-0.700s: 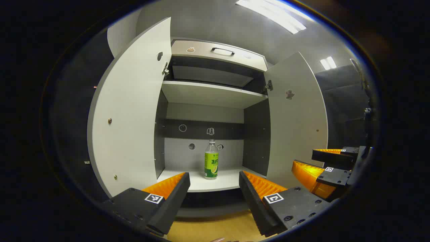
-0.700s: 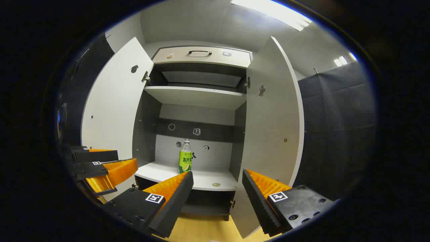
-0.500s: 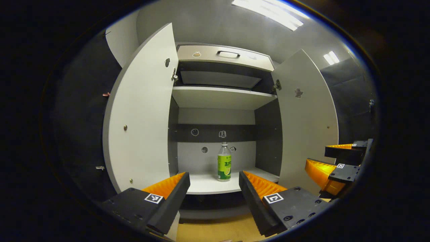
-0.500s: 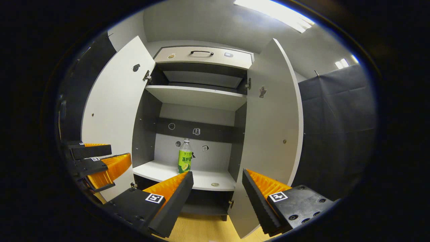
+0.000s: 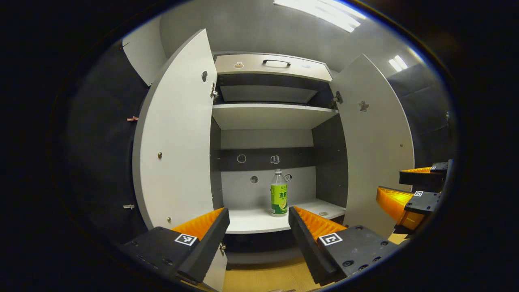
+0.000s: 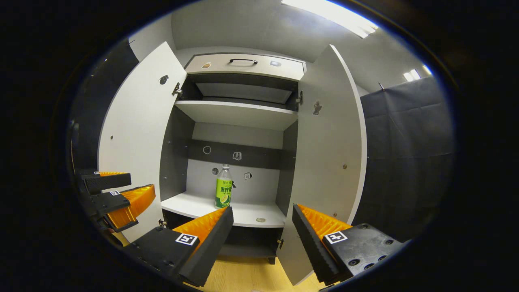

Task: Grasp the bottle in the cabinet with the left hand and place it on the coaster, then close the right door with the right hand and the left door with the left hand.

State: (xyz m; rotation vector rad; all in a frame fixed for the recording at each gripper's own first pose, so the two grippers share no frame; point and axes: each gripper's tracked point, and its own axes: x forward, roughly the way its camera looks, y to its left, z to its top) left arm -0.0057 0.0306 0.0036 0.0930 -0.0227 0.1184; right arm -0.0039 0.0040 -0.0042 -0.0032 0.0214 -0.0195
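Since the earlier frames the left gripper (image 5: pixel 258 227) swings leftward, shifting the bottle (image 5: pixel 279 193) toward its 1 o'clock. The bottle stands upright on the cabinet's lower shelf (image 5: pixel 259 221), doors open. Both the left gripper's and right gripper's (image 6: pixel 262 227) jaws are apart, empty.

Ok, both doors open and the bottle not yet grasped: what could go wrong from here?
1. The bottle is tall and narrow, standing upright on the shelf; an off-centre approach by the open left hand-held gripper could tip it.
2. The coaster looks small and lies near the shelf's front edge, so the bottle may be set down partly off it.
3. The left door flanks the reach path and could be clipped.
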